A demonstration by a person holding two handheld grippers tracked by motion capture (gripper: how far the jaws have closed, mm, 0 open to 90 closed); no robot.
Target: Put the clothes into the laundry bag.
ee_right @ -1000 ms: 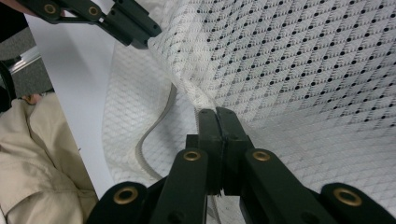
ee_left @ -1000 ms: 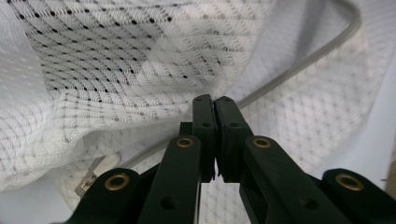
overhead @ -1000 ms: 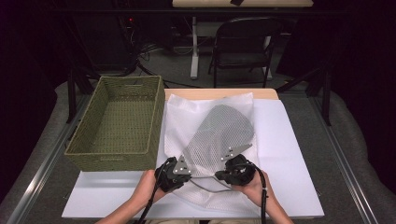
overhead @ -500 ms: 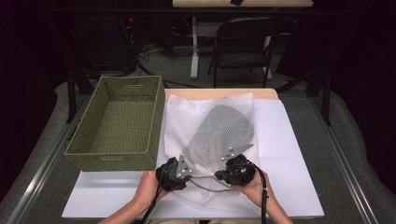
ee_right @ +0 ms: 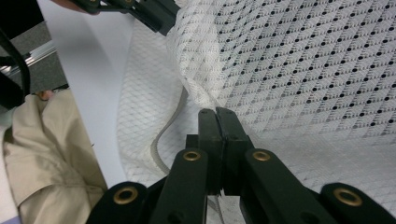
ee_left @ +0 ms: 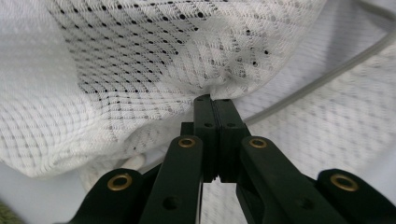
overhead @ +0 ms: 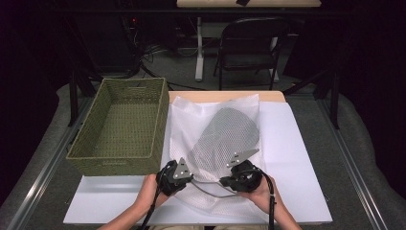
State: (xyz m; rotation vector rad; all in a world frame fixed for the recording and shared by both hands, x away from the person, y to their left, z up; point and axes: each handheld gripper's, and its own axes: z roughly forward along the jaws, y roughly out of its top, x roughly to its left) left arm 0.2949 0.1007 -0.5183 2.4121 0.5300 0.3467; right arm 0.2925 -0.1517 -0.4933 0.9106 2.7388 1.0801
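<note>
Left hand-held gripper: my jaws clamp the mesh bag, having just closed.
Right hand-held gripper: clamped on its edge.
Contents: dark, blurred through mesh at 12 o'clock.

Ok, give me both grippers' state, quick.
Left gripper: shut on the mesh bag, having just closed.
Right gripper: shut on the mesh bag.

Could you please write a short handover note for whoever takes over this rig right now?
Left tool: just reclosed, now shut on the near edge of the mesh bag.
Right tool: shut on the same edge.
Bag lies on the white mat, something dark inside; its cord loops between the tools.
Basket stands to the left, nothing in it.
Done: both grips taken.
Left: probably lift the bag into the basket.
</note>
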